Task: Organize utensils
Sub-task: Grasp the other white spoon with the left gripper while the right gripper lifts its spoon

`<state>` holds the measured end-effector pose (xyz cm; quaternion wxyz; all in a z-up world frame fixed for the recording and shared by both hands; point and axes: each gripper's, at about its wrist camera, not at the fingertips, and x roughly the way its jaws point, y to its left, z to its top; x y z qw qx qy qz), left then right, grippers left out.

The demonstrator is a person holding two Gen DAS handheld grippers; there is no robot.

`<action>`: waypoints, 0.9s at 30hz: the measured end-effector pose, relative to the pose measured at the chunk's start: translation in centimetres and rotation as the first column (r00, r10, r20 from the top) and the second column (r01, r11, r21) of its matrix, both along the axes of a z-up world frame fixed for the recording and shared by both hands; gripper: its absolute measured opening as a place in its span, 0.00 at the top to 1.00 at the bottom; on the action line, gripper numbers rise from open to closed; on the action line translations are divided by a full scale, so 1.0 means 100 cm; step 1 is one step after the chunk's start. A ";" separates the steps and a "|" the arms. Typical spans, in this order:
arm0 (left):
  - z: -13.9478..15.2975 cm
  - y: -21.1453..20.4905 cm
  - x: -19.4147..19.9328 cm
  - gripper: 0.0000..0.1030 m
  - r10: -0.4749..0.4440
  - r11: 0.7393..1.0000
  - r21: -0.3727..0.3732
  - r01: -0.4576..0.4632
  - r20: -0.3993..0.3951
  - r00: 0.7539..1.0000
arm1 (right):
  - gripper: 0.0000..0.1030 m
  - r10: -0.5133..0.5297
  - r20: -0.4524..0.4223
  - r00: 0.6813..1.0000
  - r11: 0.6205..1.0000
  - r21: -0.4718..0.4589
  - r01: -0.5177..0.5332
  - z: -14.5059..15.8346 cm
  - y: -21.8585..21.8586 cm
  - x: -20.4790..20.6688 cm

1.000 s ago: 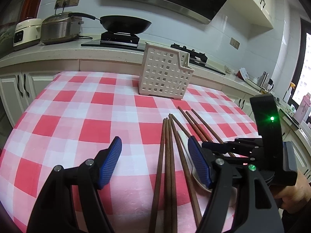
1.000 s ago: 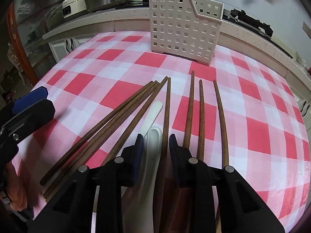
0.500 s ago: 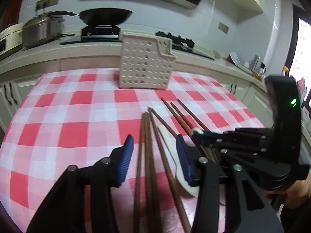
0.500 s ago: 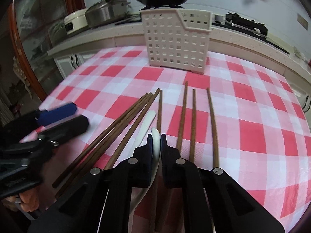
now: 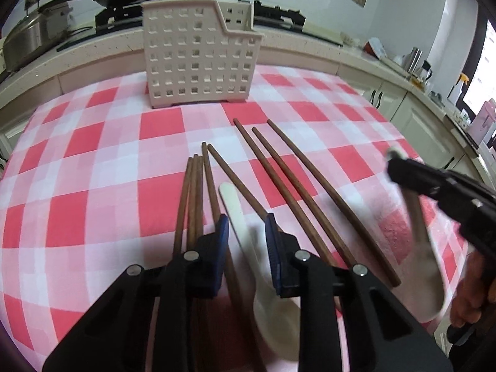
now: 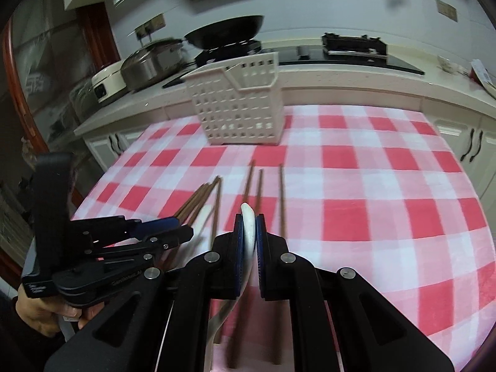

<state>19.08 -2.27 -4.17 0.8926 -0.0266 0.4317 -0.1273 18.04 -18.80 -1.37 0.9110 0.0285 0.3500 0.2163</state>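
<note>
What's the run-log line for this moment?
right gripper: shut on white spoon, lifted | left gripper: closing around second spoon on the tablecloth | caddy: empty

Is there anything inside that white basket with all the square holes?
The utensil holder shows only a divider wall through its open top; no utensil sticks out. Its perforated walls hide the bottom, so it cannot be confirmed empty.

The right gripper (image 6: pixel 249 228) now clamps one white spoon (image 5: pixel 424 263), lifted clear; the left gripper (image 5: pixel 246 232) closes around the other white spoon (image 5: pixel 245 232).
</note>
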 end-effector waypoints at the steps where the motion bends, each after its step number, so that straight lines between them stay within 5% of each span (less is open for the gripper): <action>1: -0.003 -0.002 0.005 0.78 0.003 1.000 0.008 -0.003 -0.013 1.000 | 0.92 -0.010 0.001 1.000 1.000 0.004 0.010 0.001 -0.006 0.002; 12: -0.014 -0.014 0.028 0.79 0.040 0.995 0.094 -0.034 -0.061 0.997 | 0.92 -0.039 -0.002 0.999 0.999 0.020 0.039 -0.002 -0.026 0.014; 14: -0.014 -0.016 0.030 0.87 0.039 0.992 0.126 -0.031 -0.060 0.997 | 0.92 -0.042 -0.003 0.999 0.999 0.021 0.042 -0.002 -0.026 0.015; 27: 0.030 -0.003 -0.001 0.89 0.025 1.000 0.013 -0.026 0.036 0.999 | 0.92 -0.058 0.038 0.998 0.998 0.011 0.057 0.015 -0.031 0.007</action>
